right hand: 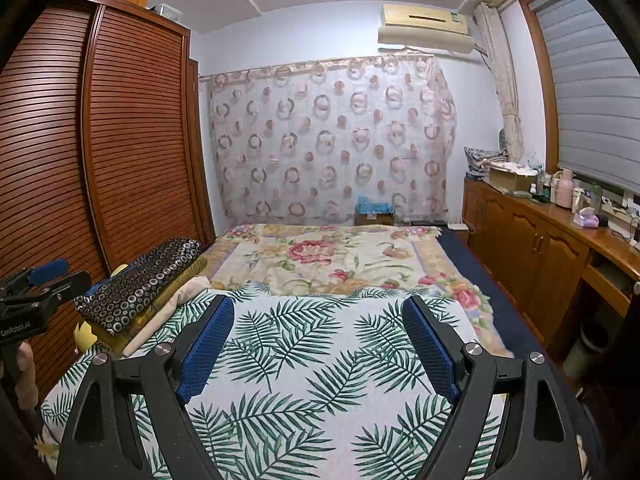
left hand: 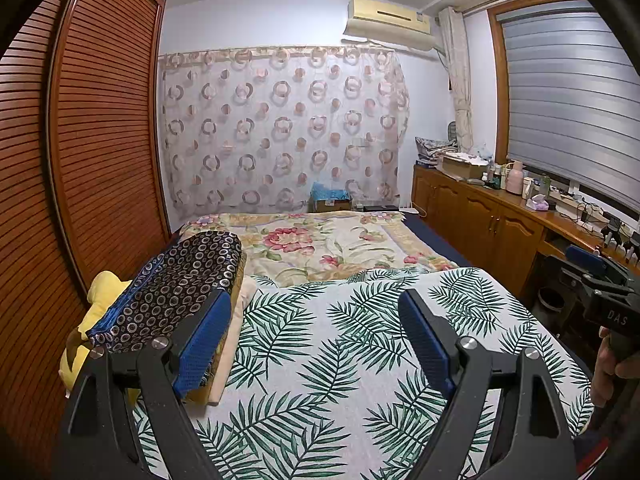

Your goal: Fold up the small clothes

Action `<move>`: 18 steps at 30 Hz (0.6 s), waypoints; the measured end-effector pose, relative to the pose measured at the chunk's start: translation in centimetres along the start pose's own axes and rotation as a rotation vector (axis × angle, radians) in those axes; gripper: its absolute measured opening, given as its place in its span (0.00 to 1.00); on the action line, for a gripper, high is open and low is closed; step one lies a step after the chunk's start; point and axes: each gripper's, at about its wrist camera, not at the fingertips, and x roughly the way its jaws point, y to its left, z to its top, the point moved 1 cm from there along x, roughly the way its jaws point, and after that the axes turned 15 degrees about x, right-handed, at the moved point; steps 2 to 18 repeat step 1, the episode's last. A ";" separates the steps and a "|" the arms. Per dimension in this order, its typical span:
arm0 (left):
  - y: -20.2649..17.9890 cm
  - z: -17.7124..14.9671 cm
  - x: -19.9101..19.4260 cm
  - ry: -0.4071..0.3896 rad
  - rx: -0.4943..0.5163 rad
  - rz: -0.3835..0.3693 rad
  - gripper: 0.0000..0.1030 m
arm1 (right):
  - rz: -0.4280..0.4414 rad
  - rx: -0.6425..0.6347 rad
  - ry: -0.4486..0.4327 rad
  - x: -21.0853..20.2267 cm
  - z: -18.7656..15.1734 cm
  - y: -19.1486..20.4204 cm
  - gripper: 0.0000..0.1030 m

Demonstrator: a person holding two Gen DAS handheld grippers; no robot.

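Observation:
A stack of folded clothes lies at the bed's left edge: a dark blue piece with ring pattern (left hand: 180, 284) on top, a gold piece and a cream piece (left hand: 236, 336) under it; it also shows in the right wrist view (right hand: 140, 284). My left gripper (left hand: 316, 328) is open and empty above the palm-leaf sheet (left hand: 340, 352), just right of the stack. My right gripper (right hand: 320, 332) is open and empty above the same sheet (right hand: 312, 360). Each gripper's body shows at the other view's edge.
A floral blanket (left hand: 320, 244) covers the far bed. A slatted wooden wardrobe (left hand: 80, 160) stands at the left. A wooden cabinet (left hand: 488, 224) with clutter runs along the right under the window. A yellow item (left hand: 100, 292) lies behind the stack.

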 end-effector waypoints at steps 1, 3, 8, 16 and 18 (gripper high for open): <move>0.0 0.0 0.0 0.000 0.000 -0.001 0.84 | -0.001 0.000 0.000 0.0 0.0 0.0 0.85; 0.0 0.0 0.0 0.000 0.000 -0.001 0.84 | -0.001 0.000 0.000 0.0 0.0 0.0 0.85; 0.0 0.0 0.0 0.000 0.000 -0.001 0.84 | -0.001 0.000 0.000 0.0 0.0 0.0 0.85; 0.0 0.0 0.0 0.000 0.000 -0.001 0.84 | -0.001 0.000 0.000 0.0 0.0 0.0 0.85; 0.0 0.0 0.0 0.000 0.000 -0.001 0.84 | -0.001 0.000 0.000 0.0 0.0 0.0 0.85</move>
